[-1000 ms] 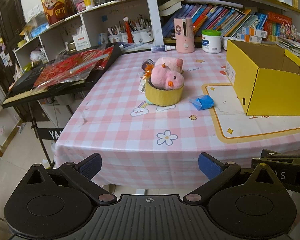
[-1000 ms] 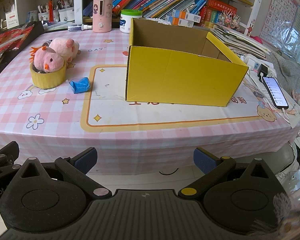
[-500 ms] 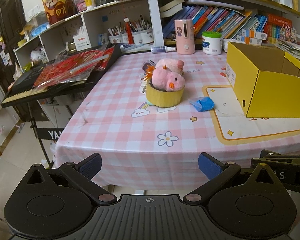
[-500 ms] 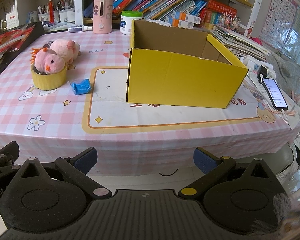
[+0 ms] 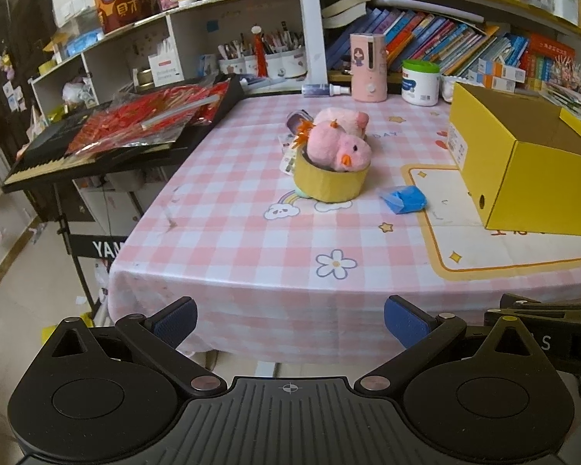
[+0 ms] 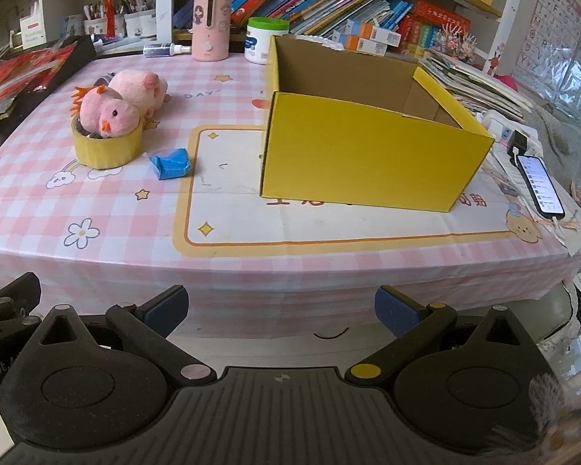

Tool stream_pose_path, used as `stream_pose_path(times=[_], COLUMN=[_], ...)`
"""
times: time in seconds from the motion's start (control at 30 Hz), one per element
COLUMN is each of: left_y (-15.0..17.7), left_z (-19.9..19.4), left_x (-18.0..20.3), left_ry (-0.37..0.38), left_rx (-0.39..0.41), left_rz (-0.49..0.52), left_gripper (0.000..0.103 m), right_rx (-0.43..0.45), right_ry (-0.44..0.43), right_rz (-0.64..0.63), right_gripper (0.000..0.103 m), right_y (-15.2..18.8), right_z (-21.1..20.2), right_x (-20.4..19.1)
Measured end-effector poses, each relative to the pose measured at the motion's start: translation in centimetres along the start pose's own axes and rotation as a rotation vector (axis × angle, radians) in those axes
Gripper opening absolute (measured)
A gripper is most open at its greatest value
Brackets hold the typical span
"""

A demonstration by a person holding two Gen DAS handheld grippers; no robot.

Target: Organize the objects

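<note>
A pink plush chick [image 5: 339,147] [image 6: 106,114] sits inside a yellow tape roll [image 5: 329,184] [image 6: 106,147] on the pink checked table. A second pink plush [image 5: 341,119] [image 6: 139,85] lies just behind it. A small blue packet [image 5: 404,199] [image 6: 171,163] lies to the right of the roll. An open, empty-looking yellow cardboard box [image 5: 523,162] [image 6: 368,139] stands on the right. My left gripper [image 5: 289,317] and right gripper [image 6: 281,308] are both open and empty, held in front of the table's near edge, well short of the objects.
A keyboard [image 5: 108,135] covered with red packets stands left of the table. A pink dispenser [image 6: 210,27], a white jar [image 6: 261,40] and bookshelves line the back. A phone [image 6: 540,186] and papers lie at the table's right edge.
Both grippers have moved slightly closer to the table. The objects on the table have not moved.
</note>
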State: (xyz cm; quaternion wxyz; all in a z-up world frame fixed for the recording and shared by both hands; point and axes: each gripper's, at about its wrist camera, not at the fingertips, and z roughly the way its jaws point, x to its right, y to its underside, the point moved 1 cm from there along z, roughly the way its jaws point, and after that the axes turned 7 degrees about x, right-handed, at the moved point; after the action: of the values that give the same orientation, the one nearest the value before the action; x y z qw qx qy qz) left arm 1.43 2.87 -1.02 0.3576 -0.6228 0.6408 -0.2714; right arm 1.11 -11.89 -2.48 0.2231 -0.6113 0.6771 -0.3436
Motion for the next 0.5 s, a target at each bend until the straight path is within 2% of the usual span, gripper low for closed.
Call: stream_pose_path(times=[0.23,0.5], left_y=[0.3,0.3], left_z=[0.4,1.1], left_x=[-1.7,-4.2], left_ry=[-0.018,-0.020], left_rx=[-0.019,-0.016], left_rz=[-0.049,-0.138], left_gripper=[0.103,0.103], right_rx=[-0.006,0.010], right_ry=[-0.048,-0.146], right_rz=[-0.035,-0.069], right_gripper=[0.103,0.101], right_y=[-0.3,-1.2], right_z=[0.4,1.1], right_x=[-1.2,-3.2])
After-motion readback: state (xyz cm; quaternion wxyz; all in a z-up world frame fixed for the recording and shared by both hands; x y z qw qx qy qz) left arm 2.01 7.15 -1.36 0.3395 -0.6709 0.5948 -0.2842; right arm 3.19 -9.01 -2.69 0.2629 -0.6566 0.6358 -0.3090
